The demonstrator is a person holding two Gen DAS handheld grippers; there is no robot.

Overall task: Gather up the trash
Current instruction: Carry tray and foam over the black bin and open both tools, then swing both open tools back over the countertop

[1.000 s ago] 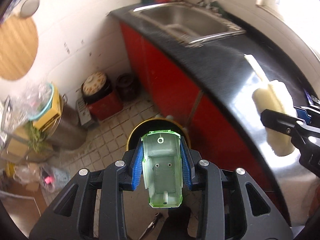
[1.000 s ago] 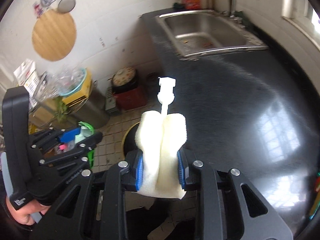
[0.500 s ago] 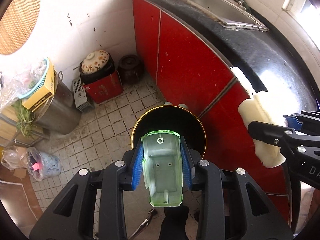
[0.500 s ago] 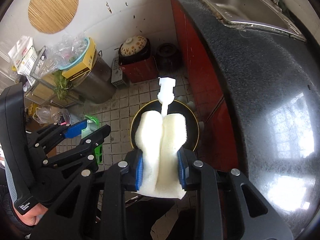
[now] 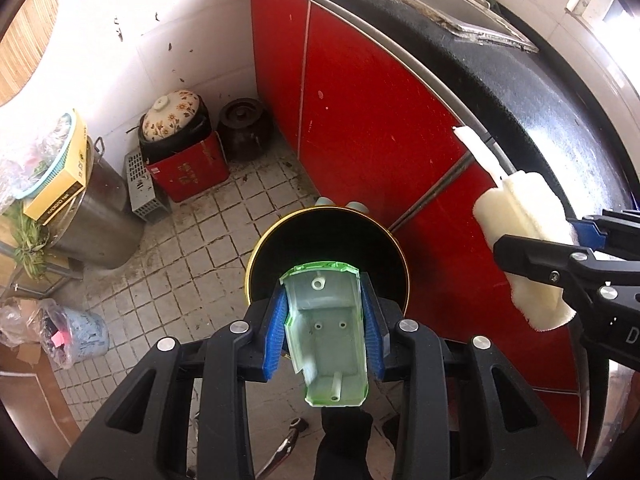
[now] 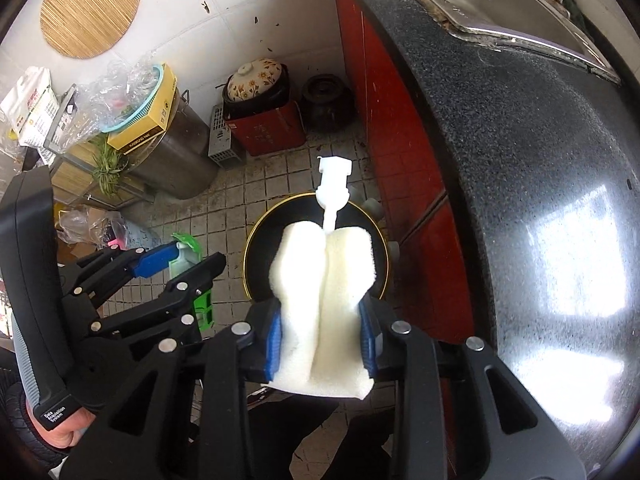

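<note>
Beyond both fingertip pairs: black bin [image 5: 328, 256] now below, counter left behind | left gripper [image 5: 325, 332] pinching green plastic shell [image 5: 326, 336] | right gripper [image 6: 322, 344] pinching white foam piece [image 6: 322, 300] | drop judged imminent.

Bin [image 5: 384, 240] interior reads black, contents indiscernible; near rim hidden behind green plastic shell [image 5: 326, 332]. Sink [image 6: 516, 4] cut by top edge. Box lettering [image 6: 140, 138] too small. Sponge [image 6: 324, 308] masks bin centre.
</note>
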